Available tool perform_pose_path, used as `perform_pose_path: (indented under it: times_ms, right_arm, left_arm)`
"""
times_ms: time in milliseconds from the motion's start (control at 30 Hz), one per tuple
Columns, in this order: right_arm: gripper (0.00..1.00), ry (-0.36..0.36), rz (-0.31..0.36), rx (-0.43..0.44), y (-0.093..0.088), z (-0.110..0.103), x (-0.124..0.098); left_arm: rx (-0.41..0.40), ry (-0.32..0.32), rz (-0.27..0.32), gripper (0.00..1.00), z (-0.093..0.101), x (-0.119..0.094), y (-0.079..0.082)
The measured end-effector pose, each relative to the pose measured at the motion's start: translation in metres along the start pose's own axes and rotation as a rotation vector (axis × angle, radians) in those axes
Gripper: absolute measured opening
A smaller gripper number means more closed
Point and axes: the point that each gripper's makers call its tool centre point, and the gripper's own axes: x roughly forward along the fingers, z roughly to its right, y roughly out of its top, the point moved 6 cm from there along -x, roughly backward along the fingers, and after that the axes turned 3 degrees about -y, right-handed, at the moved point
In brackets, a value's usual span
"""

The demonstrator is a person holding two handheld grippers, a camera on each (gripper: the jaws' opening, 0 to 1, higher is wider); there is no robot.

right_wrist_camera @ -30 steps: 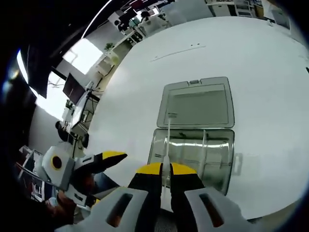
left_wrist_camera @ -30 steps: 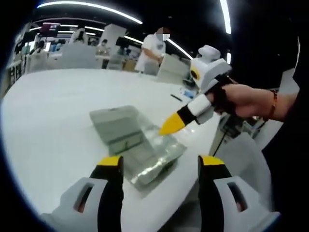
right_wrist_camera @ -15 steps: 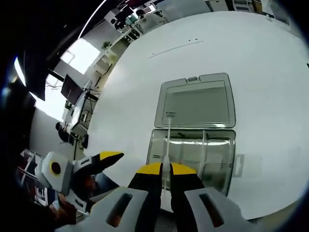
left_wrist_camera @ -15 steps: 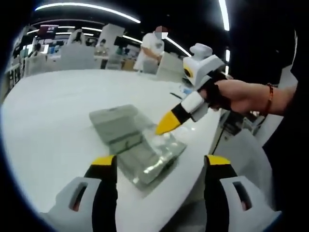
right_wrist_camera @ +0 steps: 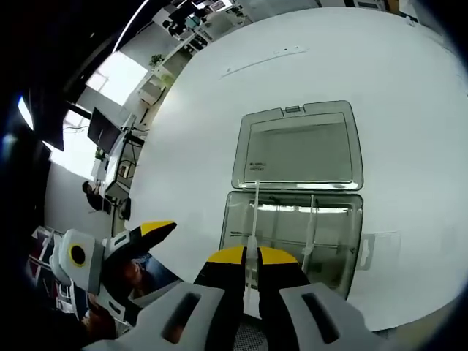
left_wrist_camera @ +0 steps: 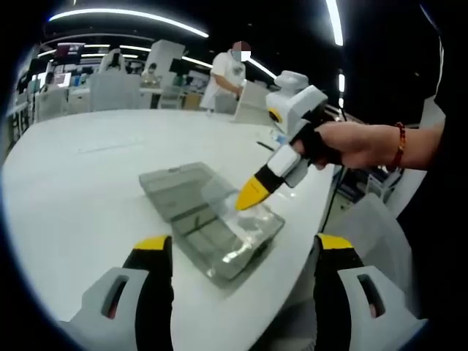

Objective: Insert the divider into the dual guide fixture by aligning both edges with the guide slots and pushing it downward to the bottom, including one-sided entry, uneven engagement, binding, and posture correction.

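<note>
Divider (right_wrist_camera: 254,219), thin white strip, runs straight up-frame from your right gripper (right_wrist_camera: 251,257), clamped on it over the clear plastic fixture (right_wrist_camera: 292,234); your left gripper (left_wrist_camera: 243,248) gapes wide.

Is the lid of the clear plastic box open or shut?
Open. The grey translucent lid lies flat on the white table, hinged back from the clear plastic box, whose inside shows.

Broad white round-edged table (right_wrist_camera: 219,124) (left_wrist_camera: 66,190), glossy and mostly bare. Directly on it, near the edge: clear plastic rectangular box (right_wrist_camera: 292,238) (left_wrist_camera: 227,238) with hinged grey-tinted lid (right_wrist_camera: 303,150) (left_wrist_camera: 175,189) folded flat open on the tabletop beside it. Small dark item (left_wrist_camera: 266,147) farther along the rim, too small to identify.
</note>
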Motion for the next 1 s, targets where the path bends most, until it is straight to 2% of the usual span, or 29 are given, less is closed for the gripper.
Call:
perform_pose_path:
  times_ms: [367,633,1000]
  right_arm:
    - [0.0,-0.023,-0.033,-0.022,-0.004,0.001,0.006]
    - [0.0,-0.036,-0.048,-0.027,-0.003,0.001,0.01]
    - [0.0,-0.056,-0.084,-0.049,-0.004,0.0,0.019]
  left_arm:
    - [-0.015,0.013,0.009,0.78,-0.003,-0.003,-0.001]
    - [-0.007,0.006,0.007,0.84,-0.004,-0.003,-0.003]
    - [-0.019,0.005,0.016,0.83,-0.008,-0.004,-0.003]
